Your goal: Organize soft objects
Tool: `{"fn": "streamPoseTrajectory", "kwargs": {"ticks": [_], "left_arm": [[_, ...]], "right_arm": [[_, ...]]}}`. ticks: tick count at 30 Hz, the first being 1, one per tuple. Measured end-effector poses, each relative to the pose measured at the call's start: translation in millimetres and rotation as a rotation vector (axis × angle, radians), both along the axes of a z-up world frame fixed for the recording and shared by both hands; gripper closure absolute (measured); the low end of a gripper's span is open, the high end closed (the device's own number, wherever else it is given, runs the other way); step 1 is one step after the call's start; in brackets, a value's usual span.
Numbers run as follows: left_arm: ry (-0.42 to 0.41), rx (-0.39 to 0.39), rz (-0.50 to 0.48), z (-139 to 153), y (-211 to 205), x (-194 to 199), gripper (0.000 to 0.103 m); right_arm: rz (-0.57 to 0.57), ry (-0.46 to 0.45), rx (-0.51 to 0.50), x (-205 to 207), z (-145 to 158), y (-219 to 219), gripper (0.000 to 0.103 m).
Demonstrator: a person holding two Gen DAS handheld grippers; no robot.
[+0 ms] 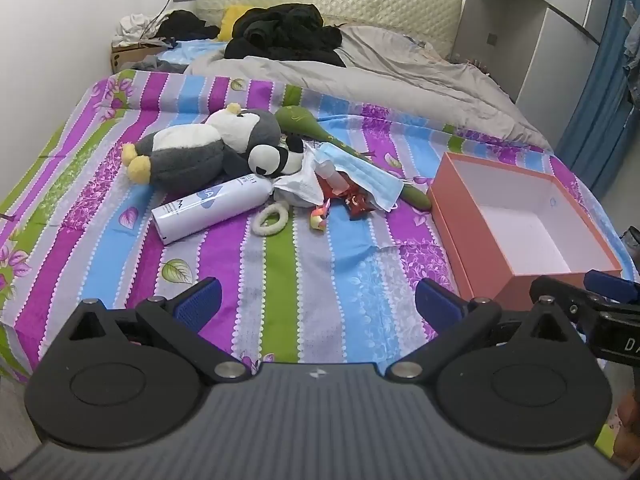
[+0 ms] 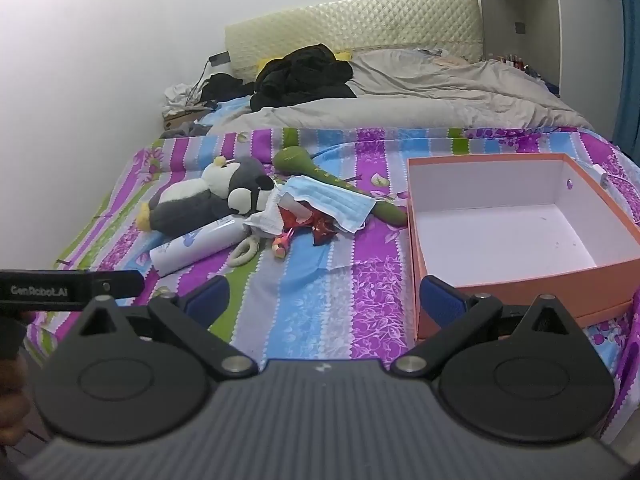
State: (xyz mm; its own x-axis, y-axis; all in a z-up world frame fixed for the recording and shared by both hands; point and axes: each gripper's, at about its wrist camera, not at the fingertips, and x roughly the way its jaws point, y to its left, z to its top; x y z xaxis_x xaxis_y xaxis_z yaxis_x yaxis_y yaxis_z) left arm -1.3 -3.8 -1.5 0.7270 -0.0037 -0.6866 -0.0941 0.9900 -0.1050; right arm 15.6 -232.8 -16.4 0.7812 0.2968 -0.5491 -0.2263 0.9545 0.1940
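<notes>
Nothing sorted yet: orange cardboard box with white inside [image 2: 516, 236], right of frame, is empty. Grey-and-white plush penguin [image 1: 200, 148], long green plush toy [image 1: 316, 128], blue face mask [image 1: 360, 172] and white bottle [image 1: 212, 208] sit piled mid-left on striped bedsheet [image 1: 304, 280]. Left gripper [image 1: 316, 304] and right gripper [image 2: 324, 300] both spread wide, empty. Open sheet in front; bed edge at lower left.
</notes>
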Motion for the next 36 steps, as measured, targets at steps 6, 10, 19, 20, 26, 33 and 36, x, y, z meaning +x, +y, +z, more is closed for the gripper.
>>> {"fn": "streamPoseTrajectory", "kwargs": {"ticks": [6, 10, 19, 20, 26, 33, 36], "left_arm": [[0.002, -0.020, 0.004, -1.4, 2.9, 1.8, 0.000], [-0.001, -0.023, 0.000, -0.3, 3.5, 0.1, 0.000], [0.003, -0.025, -0.001, -1.0, 3.6, 0.4, 0.000], [0.002, -0.031, -0.002, -0.9, 3.9, 0.2, 0.000], [0.000, -0.027, -0.007, -2.4, 3.9, 0.8, 0.000], [0.016, -0.030, -0.004, -7.5, 8.9, 0.4, 0.000], [0.015, -0.029, -0.002, -8.1, 9.4, 0.2, 0.000]], "right_arm": [[0.005, 0.002, -0.002, -0.2, 1.8, 1.3, 0.000], [0.006, -0.004, -0.006, -0.5, 2.9, 1.4, 0.000], [0.003, 0.006, 0.005, -0.7, 0.3, 3.2, 0.000], [0.006, 0.008, 0.008, 0.0, -0.4, 1.6, 0.000], [0.007, 0.004, 0.002, -0.3, 0.1, 1.2, 0.000], [0.004, 0.006, 0.004, -0.1, -1.2, -1.6, 0.000], [0.009, 0.009, 0.004, 0.3, -2.6, -0.9, 0.000]]}}
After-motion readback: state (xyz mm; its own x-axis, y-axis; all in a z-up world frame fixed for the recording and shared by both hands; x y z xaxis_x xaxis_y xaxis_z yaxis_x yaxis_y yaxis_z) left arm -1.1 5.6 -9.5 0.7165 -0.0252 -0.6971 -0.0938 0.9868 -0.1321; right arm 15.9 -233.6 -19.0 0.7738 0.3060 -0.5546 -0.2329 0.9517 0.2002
